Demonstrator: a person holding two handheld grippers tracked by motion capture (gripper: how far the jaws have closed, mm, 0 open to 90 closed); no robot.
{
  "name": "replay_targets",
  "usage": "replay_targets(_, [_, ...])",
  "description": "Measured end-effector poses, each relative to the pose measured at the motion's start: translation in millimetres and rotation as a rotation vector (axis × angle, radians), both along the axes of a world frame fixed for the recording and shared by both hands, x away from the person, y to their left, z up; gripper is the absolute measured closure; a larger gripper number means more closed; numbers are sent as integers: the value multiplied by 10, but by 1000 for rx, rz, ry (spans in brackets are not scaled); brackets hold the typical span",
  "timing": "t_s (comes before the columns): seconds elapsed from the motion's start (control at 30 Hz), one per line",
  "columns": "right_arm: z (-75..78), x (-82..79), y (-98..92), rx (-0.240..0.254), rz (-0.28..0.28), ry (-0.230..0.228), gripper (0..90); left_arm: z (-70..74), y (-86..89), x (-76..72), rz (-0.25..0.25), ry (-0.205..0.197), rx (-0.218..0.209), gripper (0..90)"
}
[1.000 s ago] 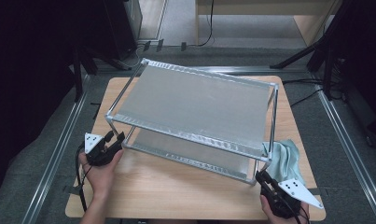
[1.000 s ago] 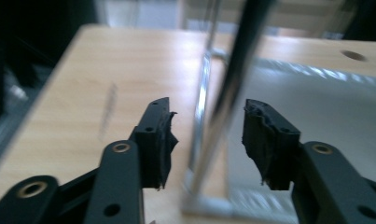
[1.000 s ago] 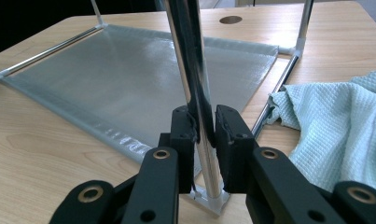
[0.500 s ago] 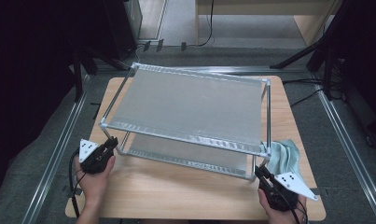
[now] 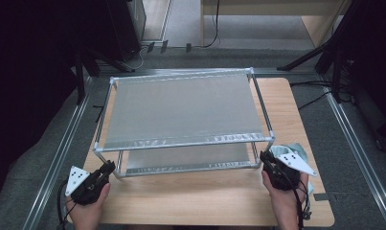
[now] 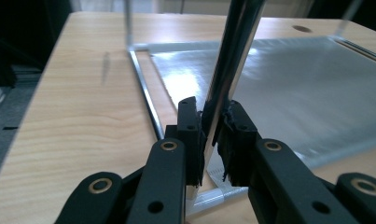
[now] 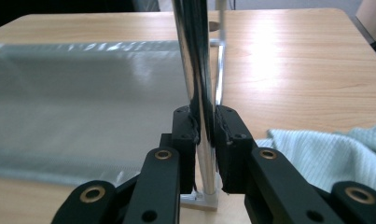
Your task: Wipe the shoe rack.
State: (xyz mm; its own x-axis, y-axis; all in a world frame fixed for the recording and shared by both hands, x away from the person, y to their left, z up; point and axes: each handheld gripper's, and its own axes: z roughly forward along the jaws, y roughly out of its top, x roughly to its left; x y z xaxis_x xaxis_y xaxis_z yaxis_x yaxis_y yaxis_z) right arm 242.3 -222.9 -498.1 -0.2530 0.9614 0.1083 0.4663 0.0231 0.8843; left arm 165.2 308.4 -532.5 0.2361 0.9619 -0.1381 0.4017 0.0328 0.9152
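A two-shelf metal rack (image 5: 181, 110) with chrome tube legs stands on the wooden table (image 5: 205, 201), its long sides square to the table's front edge. My left gripper (image 5: 109, 168) is at the rack's near left corner. In the left gripper view the left gripper (image 6: 211, 112) is shut on that corner's upright leg (image 6: 225, 79). My right gripper (image 5: 265, 158) is at the near right corner. Seen in its own view, the right gripper (image 7: 204, 116) is shut on the right leg (image 7: 192, 56), low down near the leg's foot.
A pale green cloth (image 5: 298, 149) lies crumpled on the table just right of the right gripper and reappears as the cloth (image 7: 325, 144) in the right gripper view. The rack's lower shelf (image 5: 190, 155) sits close above the tabletop. Dark stands and rails surround the table.
The rack has swung from a skewed stance to square with the table. The left hand came nearer with its corner and the right hand moved away with its corner.
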Motion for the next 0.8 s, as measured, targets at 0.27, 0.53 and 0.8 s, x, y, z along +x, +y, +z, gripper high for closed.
replay_targets(0.27, [-17,250,-163,-2,-32,-18,788,-1,-177,-177,-94,9,-30,788])
replay_targets(0.53, [-12,302,-198,6,-44,-16,788,0,-227,-287,-116,14,-43,784])
replay_targets(0.8, [-2,264,-233,28,-23,-4,773,11,-204,-285,-101,-4,-59,738])
